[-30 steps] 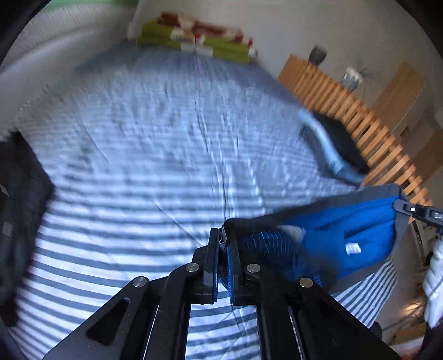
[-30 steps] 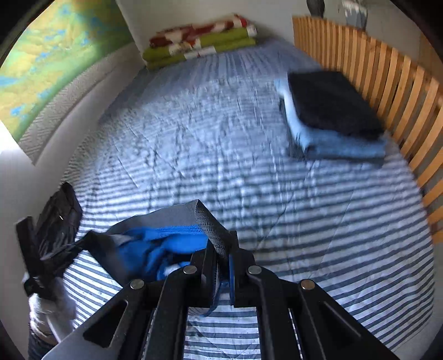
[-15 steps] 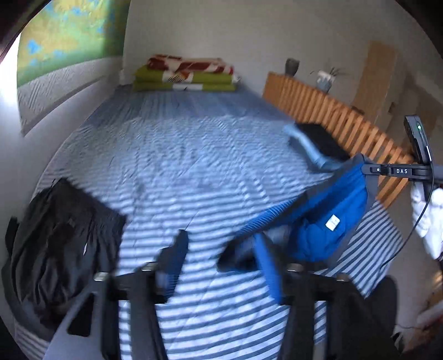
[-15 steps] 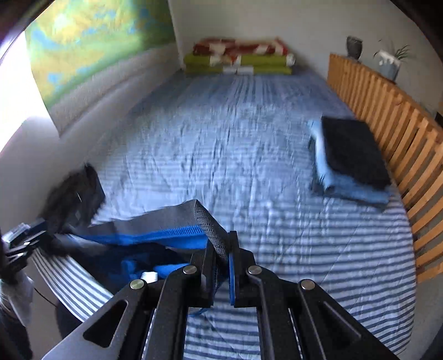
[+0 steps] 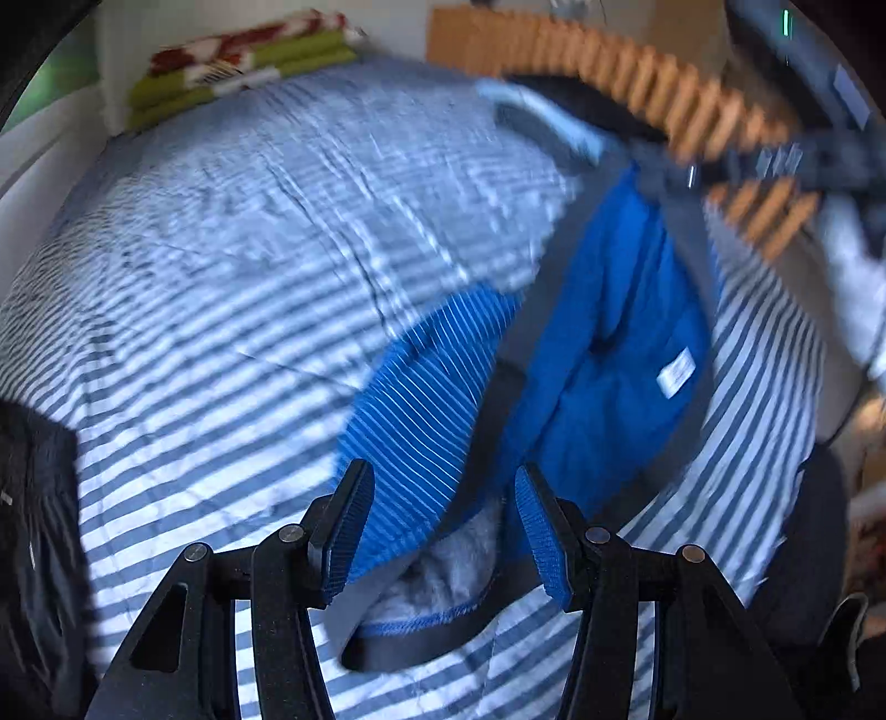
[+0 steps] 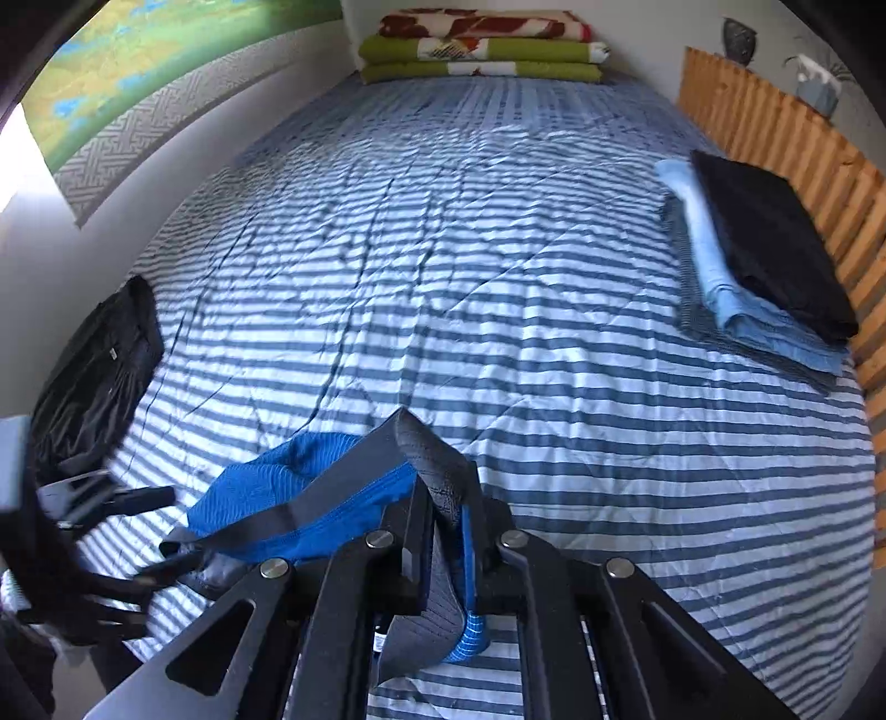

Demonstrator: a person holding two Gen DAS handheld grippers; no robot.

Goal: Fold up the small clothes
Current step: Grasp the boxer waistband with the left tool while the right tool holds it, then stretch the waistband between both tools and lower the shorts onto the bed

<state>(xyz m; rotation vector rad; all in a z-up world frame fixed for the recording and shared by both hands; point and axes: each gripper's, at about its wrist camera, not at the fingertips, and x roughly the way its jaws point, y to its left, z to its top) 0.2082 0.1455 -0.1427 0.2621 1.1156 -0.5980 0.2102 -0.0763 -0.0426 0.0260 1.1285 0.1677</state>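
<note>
A small blue garment [image 5: 603, 332] with a grey waistband [image 6: 437, 471] hangs low over the striped bed cover [image 6: 498, 288]. My right gripper [image 6: 446, 523] is shut on the waistband's corner, and the blue cloth [image 6: 277, 498] trails off to the left. My left gripper [image 5: 443, 531] is open, its blue pads [image 5: 346, 531] wide apart, with a ribbed blue part of the garment [image 5: 426, 399] just ahead of them. In the right wrist view the left gripper [image 6: 116, 498] shows blurred at the left edge. The right gripper [image 5: 786, 160] is a blur at the top right of the left wrist view.
A folded stack, black on light blue [image 6: 758, 260], lies by the wooden slatted rail [image 6: 775, 127] on the right. A crumpled black garment [image 6: 94, 382] sits at the bed's left edge. Folded green and red blankets [image 6: 482, 50] lie at the far end against the wall.
My left gripper has opened and let go of the blue garment, which has sagged toward the bed. The right gripper has kept its hold on the waistband.
</note>
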